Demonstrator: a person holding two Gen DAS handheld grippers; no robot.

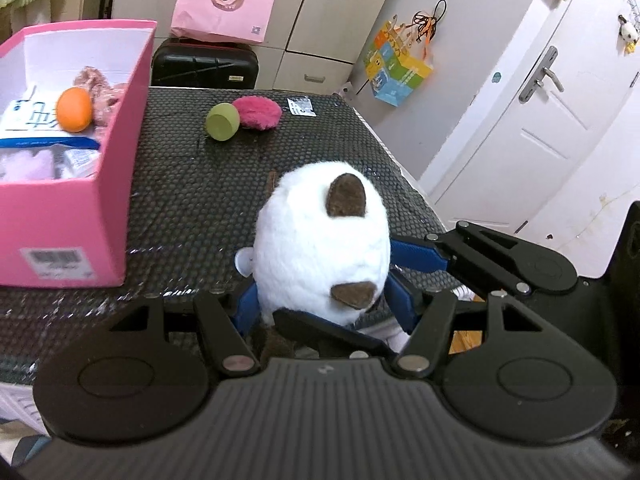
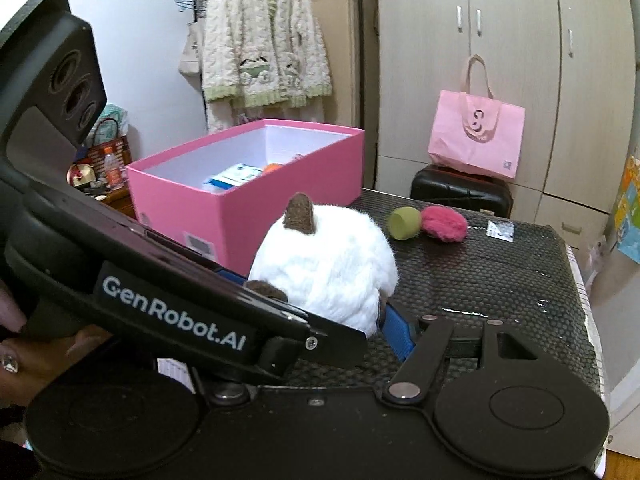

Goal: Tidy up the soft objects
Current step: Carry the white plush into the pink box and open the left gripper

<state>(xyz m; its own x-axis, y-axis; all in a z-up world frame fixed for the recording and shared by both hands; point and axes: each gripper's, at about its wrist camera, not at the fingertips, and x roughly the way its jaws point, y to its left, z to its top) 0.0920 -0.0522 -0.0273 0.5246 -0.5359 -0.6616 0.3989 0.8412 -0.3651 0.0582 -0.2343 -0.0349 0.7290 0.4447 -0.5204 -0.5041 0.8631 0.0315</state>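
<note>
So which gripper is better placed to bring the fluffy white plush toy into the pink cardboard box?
Probably left. The left gripper clamps the white plush toy centrally, and the pink box lies on its side.

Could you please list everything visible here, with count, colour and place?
plush toy: one, white with brown ears, held over the near table edge
storage box: one, pink, left on the table, part filled
orange egg-shaped toy: one, inside the box
green egg-shaped toy: one, far on the table
fluffy puff: one, magenta, touching the green toy
table mat: one, black, honeycomb-textured
tote bag: one, pink, on a black suitcase
cardigan: one, cream, hanging
left gripper: black, blue pads on the plush
right gripper: black, also on the plush
</note>
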